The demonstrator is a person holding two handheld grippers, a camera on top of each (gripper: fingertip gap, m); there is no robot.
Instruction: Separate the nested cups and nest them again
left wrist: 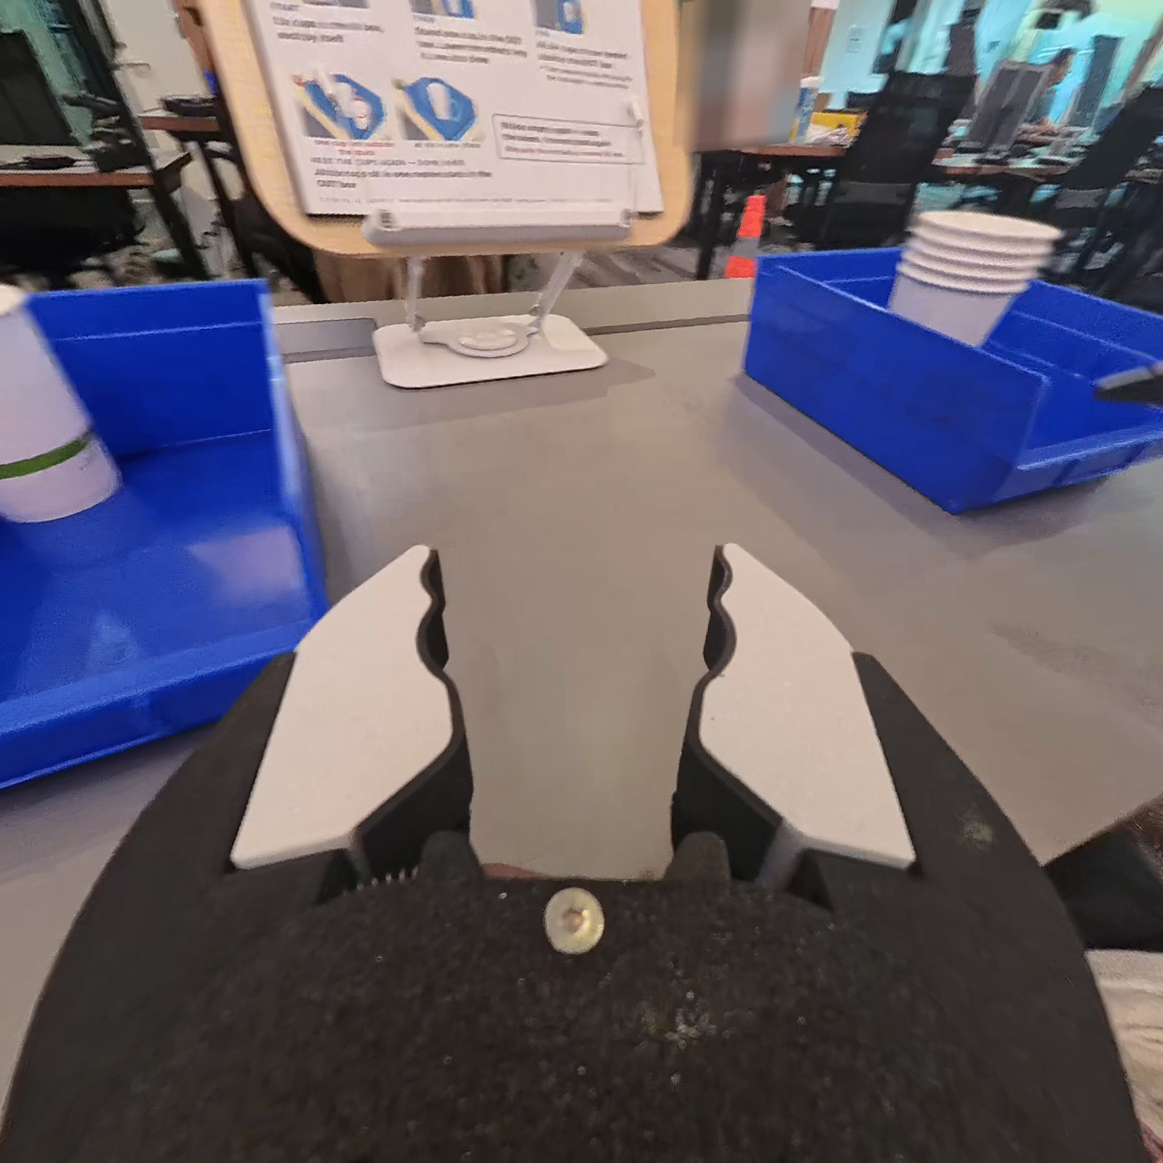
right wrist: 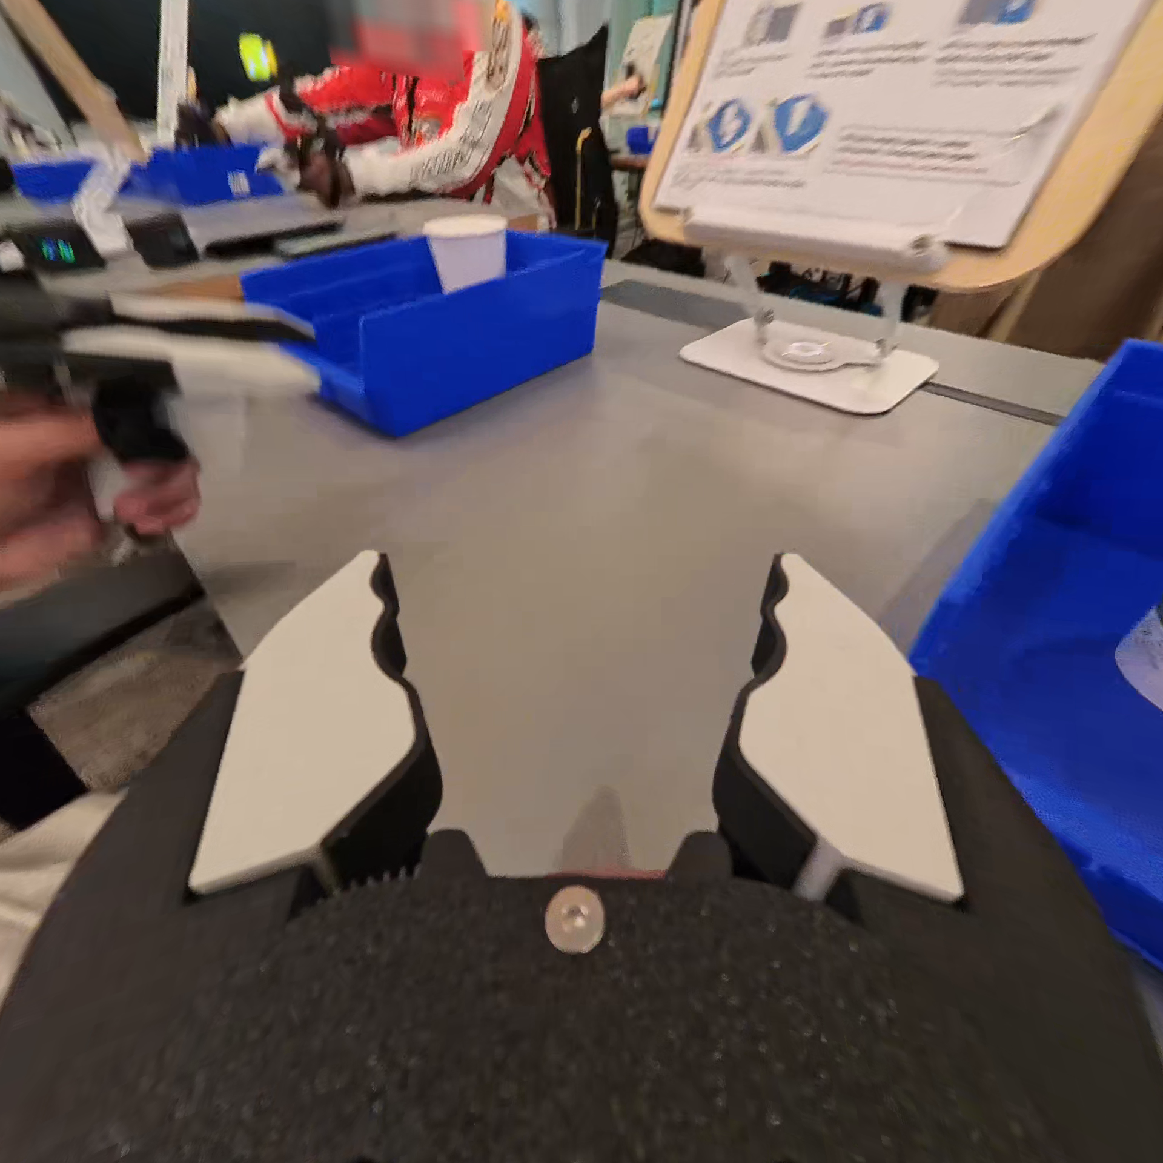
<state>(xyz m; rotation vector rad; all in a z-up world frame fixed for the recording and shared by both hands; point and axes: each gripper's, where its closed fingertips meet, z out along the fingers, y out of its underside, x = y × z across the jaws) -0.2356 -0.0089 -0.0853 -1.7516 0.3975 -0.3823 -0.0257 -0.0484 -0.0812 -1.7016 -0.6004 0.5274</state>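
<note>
A stack of several nested white paper cups (left wrist: 969, 277) stands tilted in the right blue bin (left wrist: 893, 403). A single white cup with a green band (left wrist: 44, 409) stands in the left blue bin (left wrist: 170, 566); it also shows in the right wrist view (right wrist: 469, 252). My left gripper (left wrist: 577, 554) is open and empty over the grey table between the bins. My right gripper (right wrist: 580, 560) is open and empty over the table, beside the right bin (right wrist: 1038, 566). In the right wrist view the left gripper (right wrist: 308, 355) is blurred at the front of the left bin (right wrist: 478, 352), held by a hand (right wrist: 38, 478).
A wooden document stand (left wrist: 491, 233) with an instruction sheet stands on a white base (left wrist: 491, 352) at the table's far middle. The grey table (left wrist: 566, 453) lies open between the bins. A person in red and white (right wrist: 440, 126) works at another table behind, with more blue bins there.
</note>
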